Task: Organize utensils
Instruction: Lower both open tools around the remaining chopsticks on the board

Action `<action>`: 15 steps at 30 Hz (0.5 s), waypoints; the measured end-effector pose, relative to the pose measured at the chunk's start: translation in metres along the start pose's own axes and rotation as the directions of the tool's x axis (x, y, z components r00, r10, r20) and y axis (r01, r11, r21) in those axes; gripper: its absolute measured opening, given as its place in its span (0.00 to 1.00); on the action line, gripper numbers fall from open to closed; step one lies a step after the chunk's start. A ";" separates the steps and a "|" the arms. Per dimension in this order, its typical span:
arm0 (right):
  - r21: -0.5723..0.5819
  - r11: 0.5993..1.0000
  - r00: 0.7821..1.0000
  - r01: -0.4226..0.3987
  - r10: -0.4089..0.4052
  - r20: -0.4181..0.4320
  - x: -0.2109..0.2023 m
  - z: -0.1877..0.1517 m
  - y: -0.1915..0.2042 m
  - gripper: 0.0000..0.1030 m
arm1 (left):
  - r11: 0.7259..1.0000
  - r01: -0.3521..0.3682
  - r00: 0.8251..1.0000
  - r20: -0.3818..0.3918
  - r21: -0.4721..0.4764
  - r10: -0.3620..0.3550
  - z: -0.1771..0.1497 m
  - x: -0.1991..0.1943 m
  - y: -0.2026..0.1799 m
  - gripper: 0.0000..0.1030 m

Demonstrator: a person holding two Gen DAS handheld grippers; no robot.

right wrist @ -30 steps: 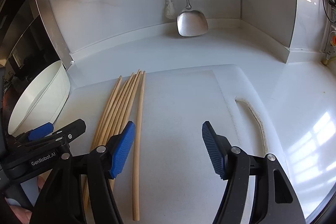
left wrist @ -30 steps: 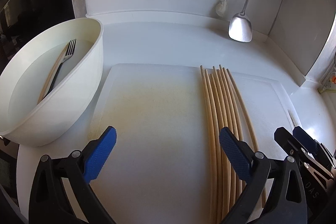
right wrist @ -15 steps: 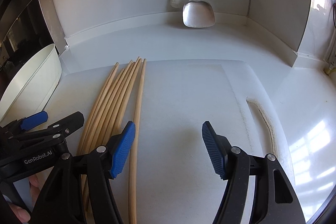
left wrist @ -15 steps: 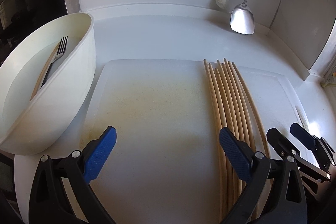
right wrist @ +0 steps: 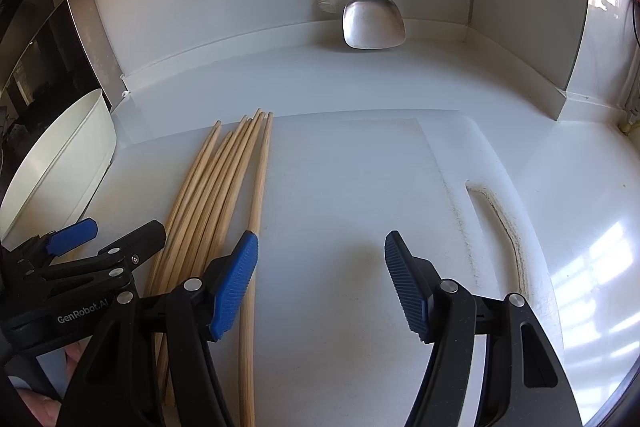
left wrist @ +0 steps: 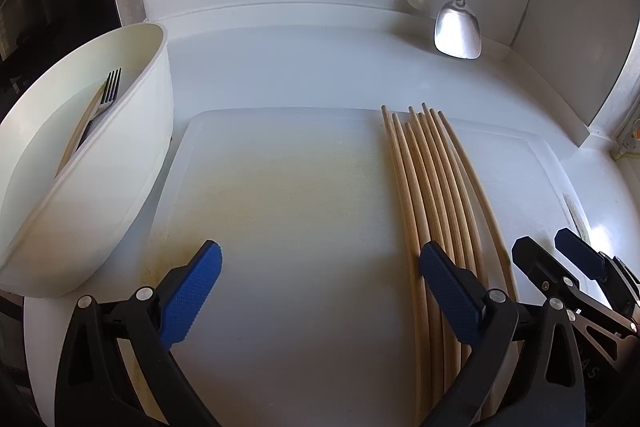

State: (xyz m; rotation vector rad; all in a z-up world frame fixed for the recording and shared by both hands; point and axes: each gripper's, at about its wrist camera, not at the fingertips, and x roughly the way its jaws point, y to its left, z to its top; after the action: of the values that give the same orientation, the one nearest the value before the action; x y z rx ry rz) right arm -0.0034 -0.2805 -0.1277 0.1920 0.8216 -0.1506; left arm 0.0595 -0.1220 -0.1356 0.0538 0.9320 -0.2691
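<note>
Chopsticks point(left wrist: 436, 187) lie between the wide-open, empty left gripper point(left wrist: 320, 279) and right gripper point(right wrist: 320, 279).

Chopsticks' point(left wrist: 430, 187) near ends — behind gripper fingers point(left wrist: 448, 283)

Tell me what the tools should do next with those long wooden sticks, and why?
Probably slide the open right tool left over the outermost long wooden chopstick and close. The sticks lie loose on the white cutting board, while the white bowl already holds a fork.
</note>
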 end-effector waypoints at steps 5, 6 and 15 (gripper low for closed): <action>-0.015 1.000 1.000 0.002 -0.002 0.001 0.001 0.002 0.004 0.61 | 0.996 -0.084 0.996 -0.037 0.009 0.084 0.005 0.006 0.002 0.95; -0.017 1.000 1.000 0.001 -0.001 0.000 0.002 0.002 0.005 0.61 | 0.998 -0.066 0.997 -0.033 0.001 0.066 0.007 0.007 0.003 0.95; -0.007 1.000 1.000 -0.001 0.001 0.007 0.000 0.005 0.003 0.61 | 0.999 -0.017 0.999 -0.030 -0.027 0.017 0.005 0.002 0.008 0.94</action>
State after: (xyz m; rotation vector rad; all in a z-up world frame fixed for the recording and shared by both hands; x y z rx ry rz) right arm 0.0008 -0.2783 -0.1242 0.1853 0.8146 -0.1476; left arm 0.0664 -0.1158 -0.1346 0.0403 0.9641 -0.2401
